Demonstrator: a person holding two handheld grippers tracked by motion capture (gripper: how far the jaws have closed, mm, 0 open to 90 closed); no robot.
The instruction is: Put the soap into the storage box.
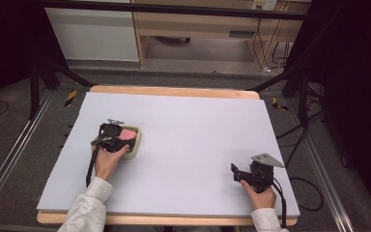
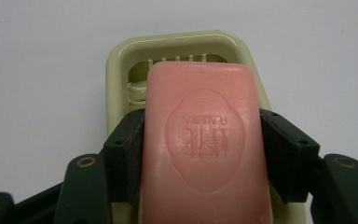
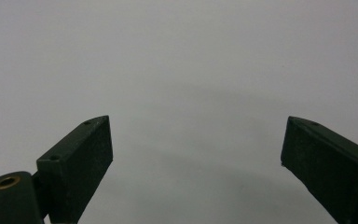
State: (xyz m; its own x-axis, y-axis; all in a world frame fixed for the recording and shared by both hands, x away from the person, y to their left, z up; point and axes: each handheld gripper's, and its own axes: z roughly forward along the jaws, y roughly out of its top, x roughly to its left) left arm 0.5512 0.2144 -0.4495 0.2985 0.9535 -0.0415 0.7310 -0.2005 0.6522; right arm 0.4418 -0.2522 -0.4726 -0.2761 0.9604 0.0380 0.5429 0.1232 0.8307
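A person is working at a table [image 1: 183, 125] covered in pale grey, holding a gripper in each hand. The left gripper [image 2: 200, 140] is reaching over a pale green soap dish [image 2: 121, 60] that is sitting left of the table's middle, and its two black fingers [image 2: 126, 144] are pressing against the long sides of a pink soap bar [image 2: 200, 140]. The soap's far end is lying over the dish's ribbed floor, inside the rim; whether its near end is resting on the dish or being held just above it is hard to tell. The step in hand looks like either setting the soap into the dish or lifting it out, and the pictures alone are not settling which. If it is being placed, the next move is calling for a gentle spreading of the fingers and a straight pull back toward the near edge, so the slippery bar is not dragged along; if it is being lifted, a firm, level rise is needed so the dish is not tipped. The right gripper [image 1: 251, 174] is waiting near the table's near right corner, well apart from the dish. Its fingers [image 3: 79, 158] are standing wide apart with nothing between them, above bare table.
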